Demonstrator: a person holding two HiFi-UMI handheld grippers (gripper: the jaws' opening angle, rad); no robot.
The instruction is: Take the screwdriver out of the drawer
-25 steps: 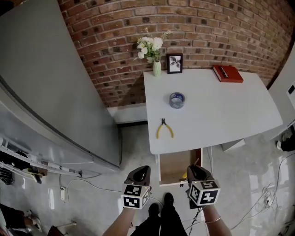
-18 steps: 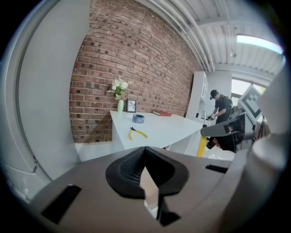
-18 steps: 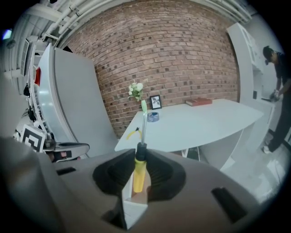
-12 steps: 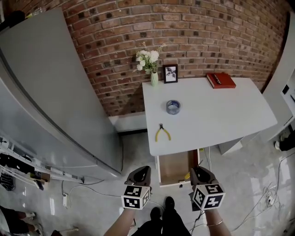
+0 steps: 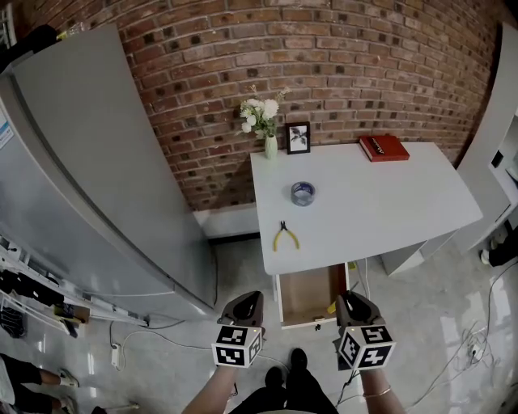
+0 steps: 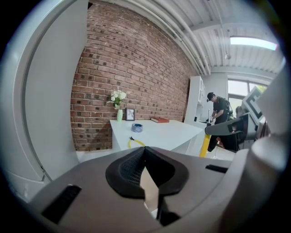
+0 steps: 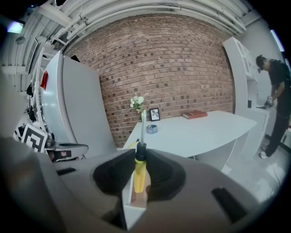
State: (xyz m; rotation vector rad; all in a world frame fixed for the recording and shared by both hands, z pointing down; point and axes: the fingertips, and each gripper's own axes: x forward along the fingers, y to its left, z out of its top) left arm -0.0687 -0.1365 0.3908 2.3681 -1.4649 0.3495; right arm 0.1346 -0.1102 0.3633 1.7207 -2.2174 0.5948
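a lab or workshop: bare red brick wall, exposed white ceiling pipes, loose cables across grey polished floor

The screwdriver has a yellow handle, a black collar and a thin silver shaft. It is clamped by the handle between the jaws of the right gripper, with the shaft pointing straight out past the fingertips, and it sits over the front right corner of the drawer. The drawer is a shallow box with a bare wooden inside and white walls, and it stands pulled out towards the person from under the near edge of the white table, below the screwdriver's handle.
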